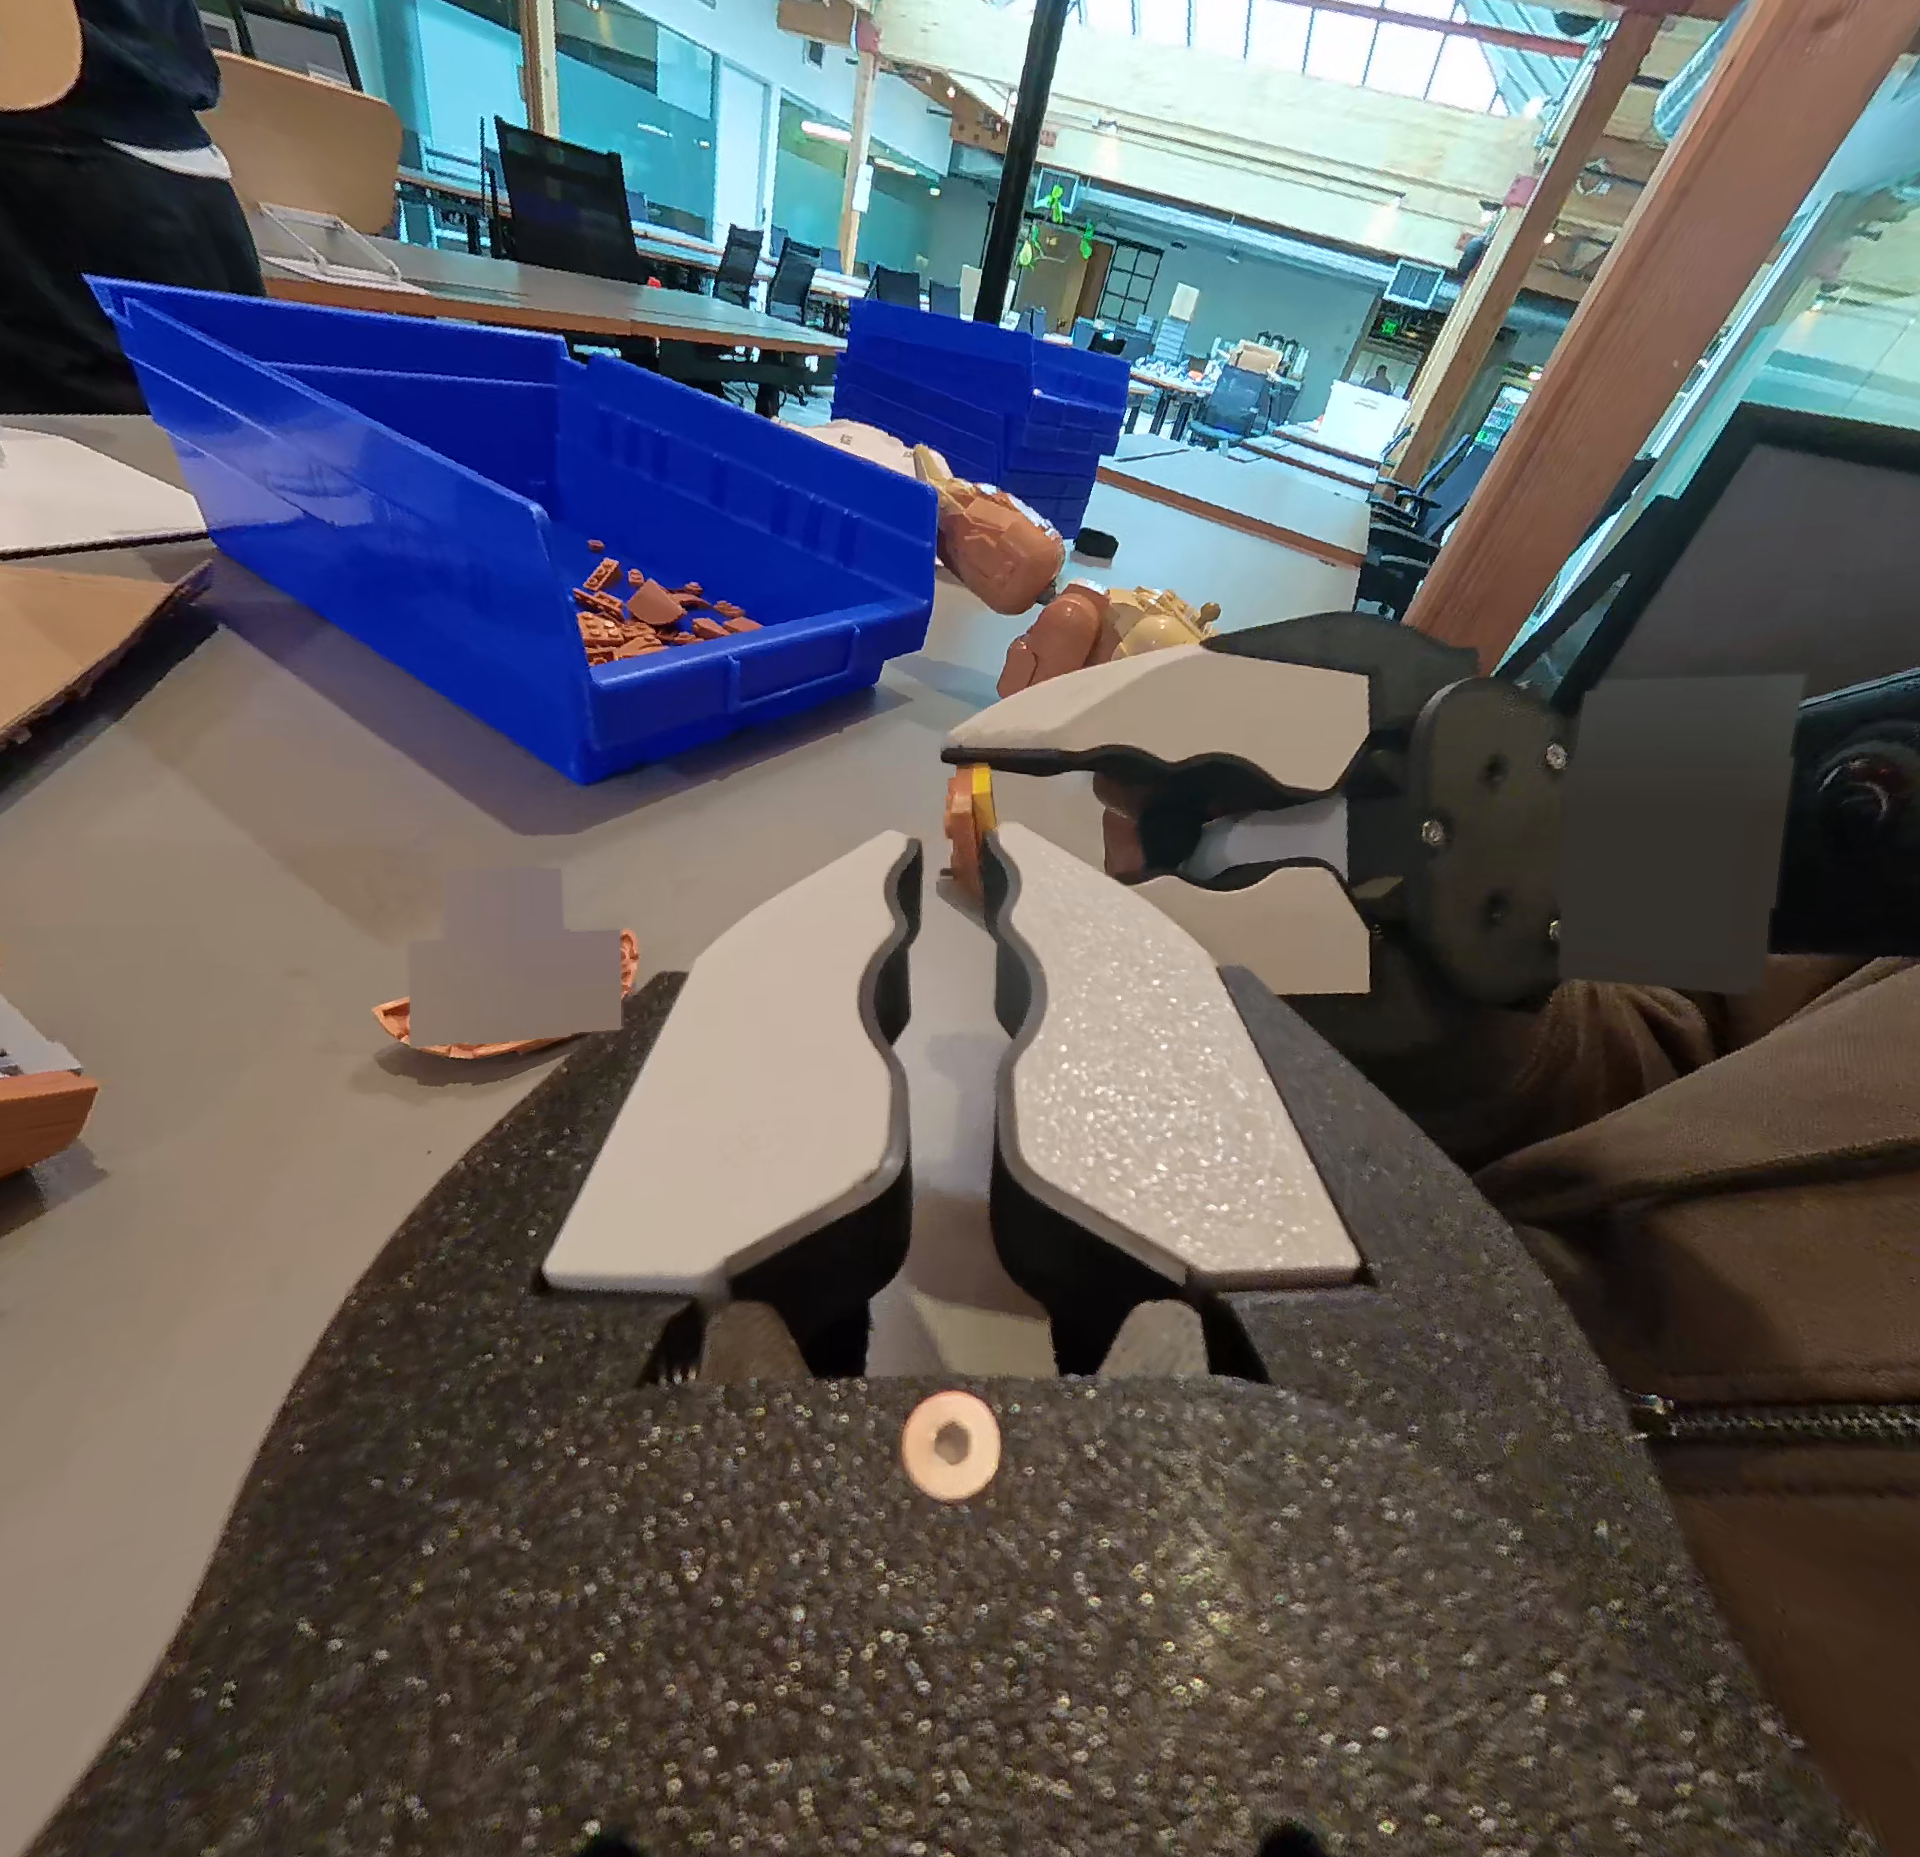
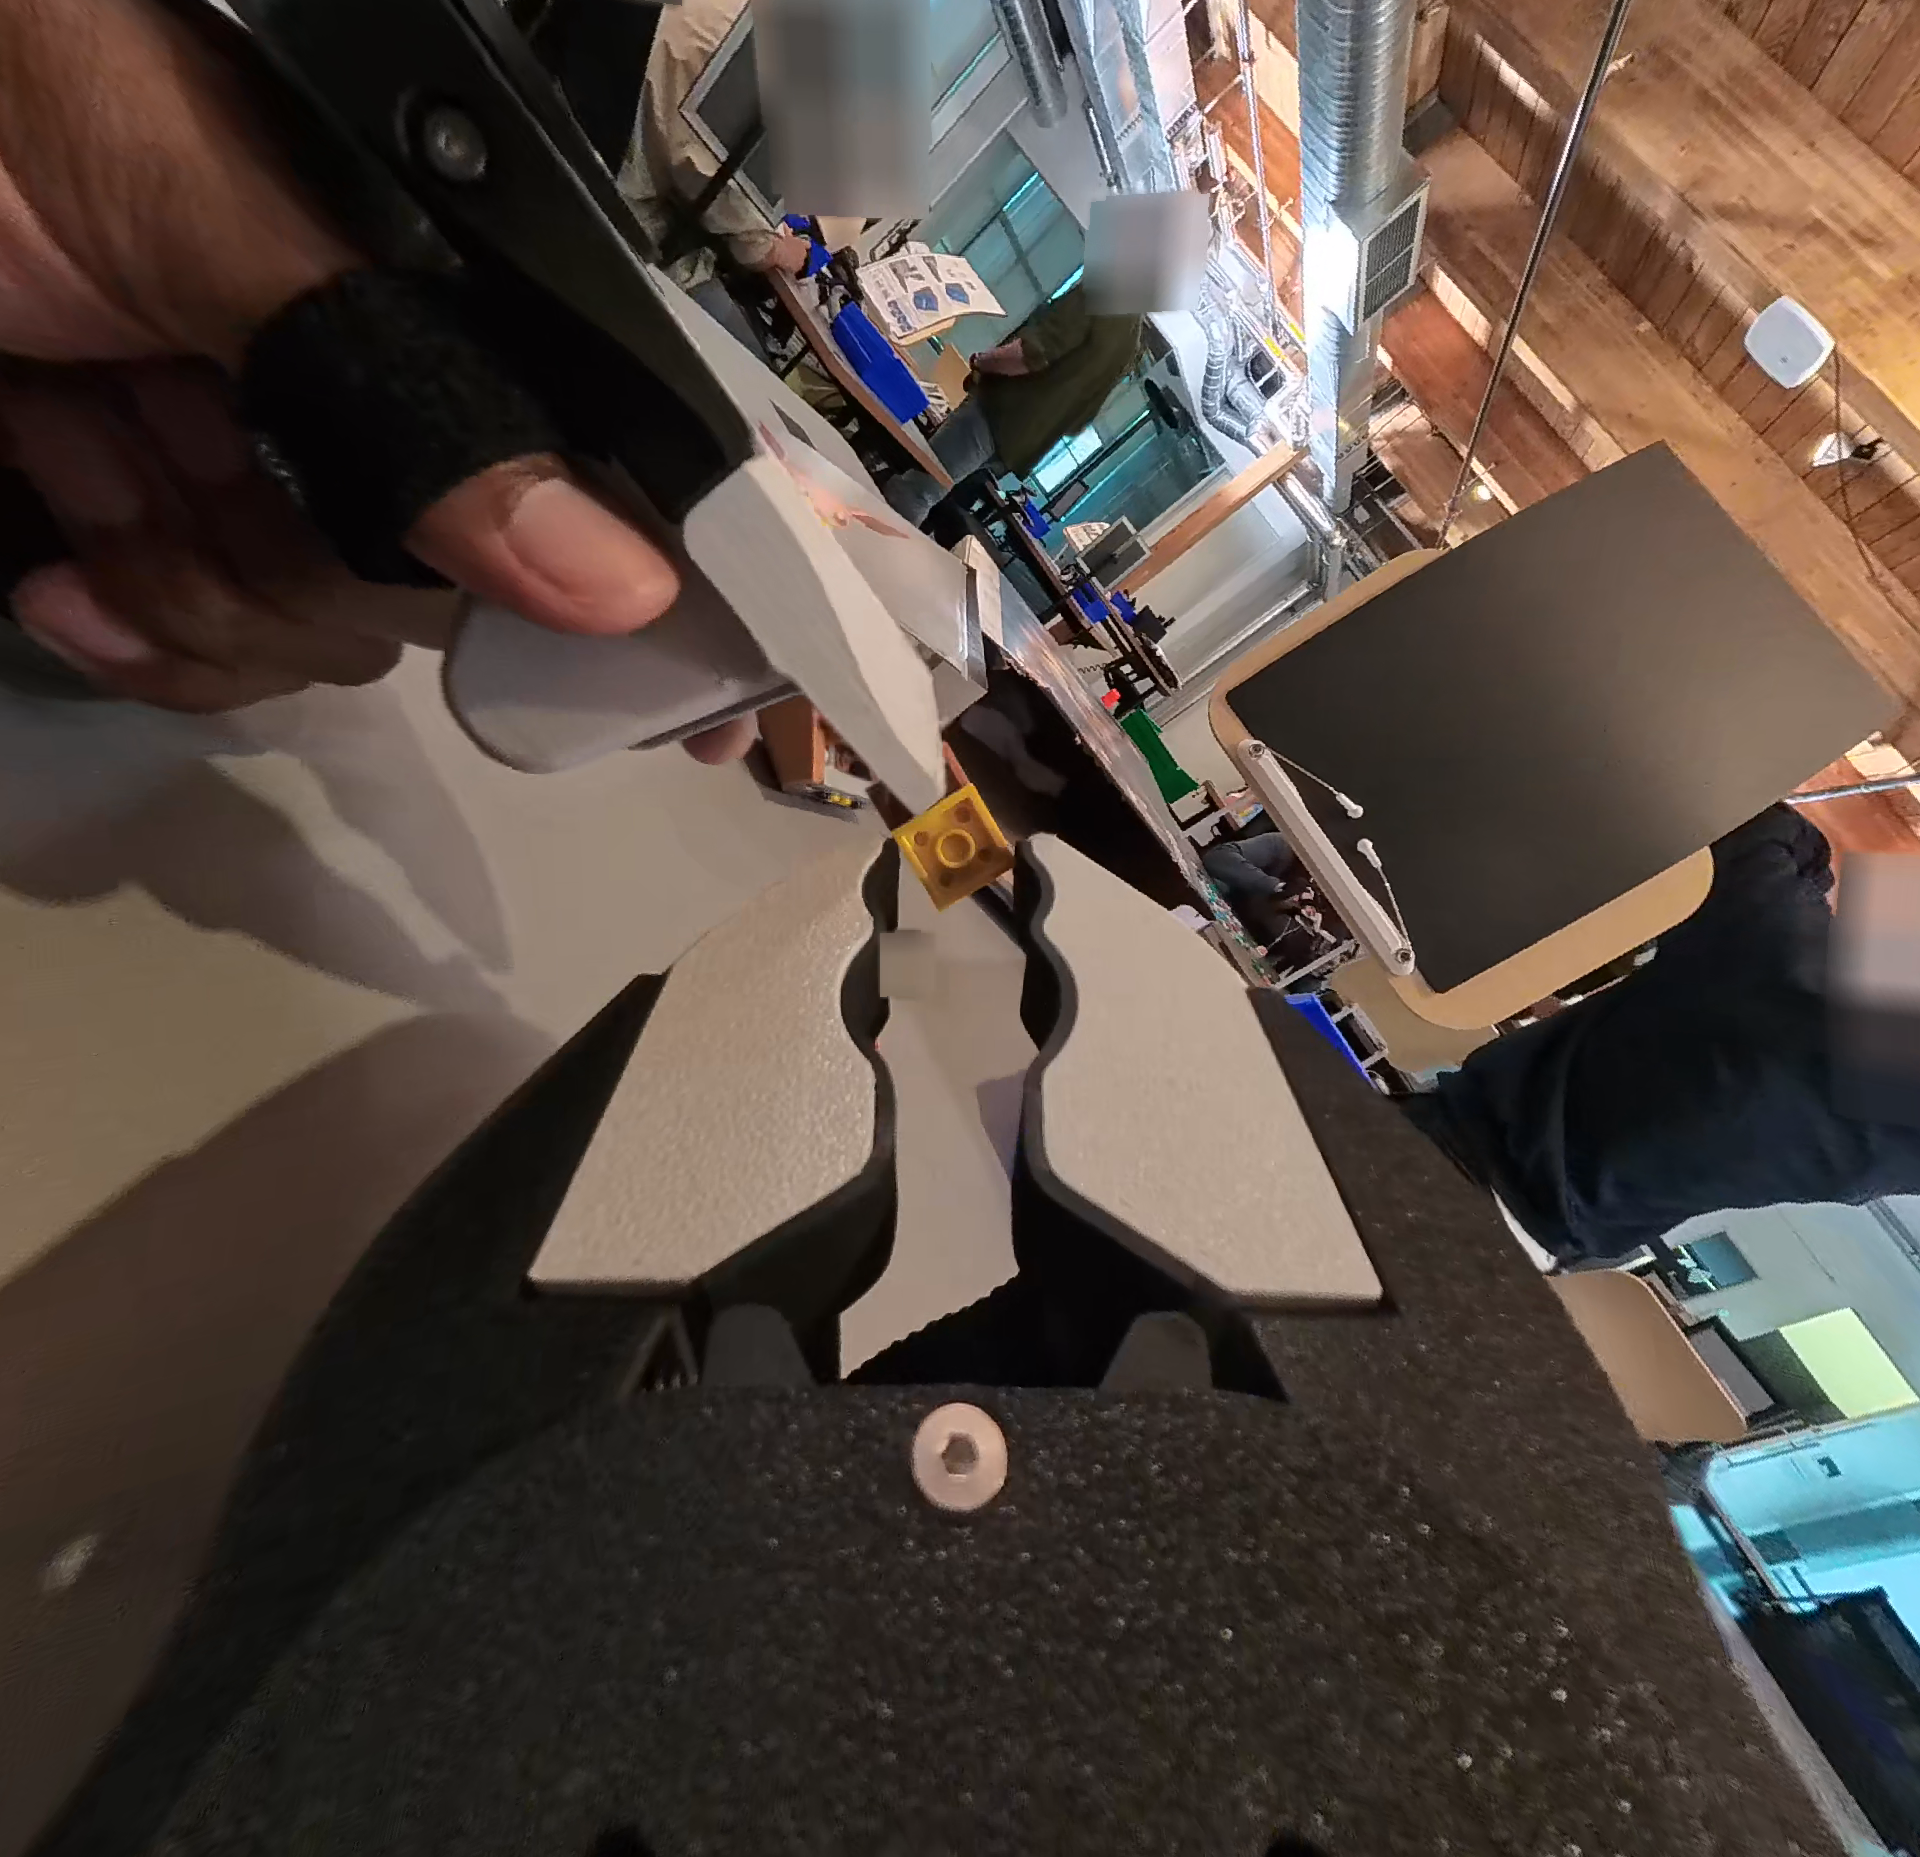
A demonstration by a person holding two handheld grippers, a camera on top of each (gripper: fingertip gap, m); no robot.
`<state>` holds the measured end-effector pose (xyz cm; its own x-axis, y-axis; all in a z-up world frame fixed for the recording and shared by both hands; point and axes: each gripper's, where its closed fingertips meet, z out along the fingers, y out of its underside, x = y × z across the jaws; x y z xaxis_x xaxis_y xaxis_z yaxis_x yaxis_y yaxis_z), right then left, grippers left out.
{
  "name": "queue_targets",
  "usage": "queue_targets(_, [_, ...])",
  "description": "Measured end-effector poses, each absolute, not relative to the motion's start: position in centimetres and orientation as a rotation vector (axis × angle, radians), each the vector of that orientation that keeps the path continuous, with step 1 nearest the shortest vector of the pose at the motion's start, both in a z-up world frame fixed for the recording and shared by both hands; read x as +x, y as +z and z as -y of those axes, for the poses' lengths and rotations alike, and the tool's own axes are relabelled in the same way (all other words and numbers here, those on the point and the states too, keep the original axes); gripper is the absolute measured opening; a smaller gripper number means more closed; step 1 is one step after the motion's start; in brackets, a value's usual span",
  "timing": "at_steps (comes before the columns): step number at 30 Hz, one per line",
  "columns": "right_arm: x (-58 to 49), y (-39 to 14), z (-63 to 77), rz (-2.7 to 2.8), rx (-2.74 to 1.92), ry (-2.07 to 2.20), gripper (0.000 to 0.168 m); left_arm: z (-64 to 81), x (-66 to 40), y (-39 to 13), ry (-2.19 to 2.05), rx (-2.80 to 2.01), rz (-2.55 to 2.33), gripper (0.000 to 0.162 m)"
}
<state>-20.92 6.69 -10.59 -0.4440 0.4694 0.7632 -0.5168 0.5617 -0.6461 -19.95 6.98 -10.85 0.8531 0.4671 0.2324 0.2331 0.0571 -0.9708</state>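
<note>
Your left gripper (image 1: pixel 951 851) has its fingers nearly closed, empty, just beside a small yellow and brown brick piece (image 1: pixel 969 820). Your right gripper (image 2: pixel 951 862) pinches that piece above the grey desk (image 1: pixel 312 872), near a blue bin (image 1: pixel 790 654).

Table layout, left wrist view

A bin (image 1: pixel 540 519) stands far left on the table (image 1: pixel 260 872) with loose bricks (image 1: pixel 655 612) in its near end; stacked bins (image 1: pixel 977 405) sit farther right, figure parts (image 1: pixel 1049 581) between them, a curved piece (image 1: pixel 499 1038) near left.
</note>
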Motion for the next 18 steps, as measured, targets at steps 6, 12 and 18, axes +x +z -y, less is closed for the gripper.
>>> queue_targets(6, [-20.5, -10.4, -6.5, 1.716, 0.029, 1.199, 0.020, -6.9, -19.7, -9.9, 0.162, -1.466, 0.518, 0.005])
queue_targets(12, [-20.7, -11.0, -6.3, 1.700, 0.077, 1.100, 0.020, -6.6, -20.0, -10.6, 0.108, -1.474, 0.572, 0.004])
queue_targets(18, [-20.9, -11.7, -6.1, 1.670, 0.156, 0.946, 0.021, -6.5, -20.3, -11.5, 0.217, -1.569, 0.590, 0.004])
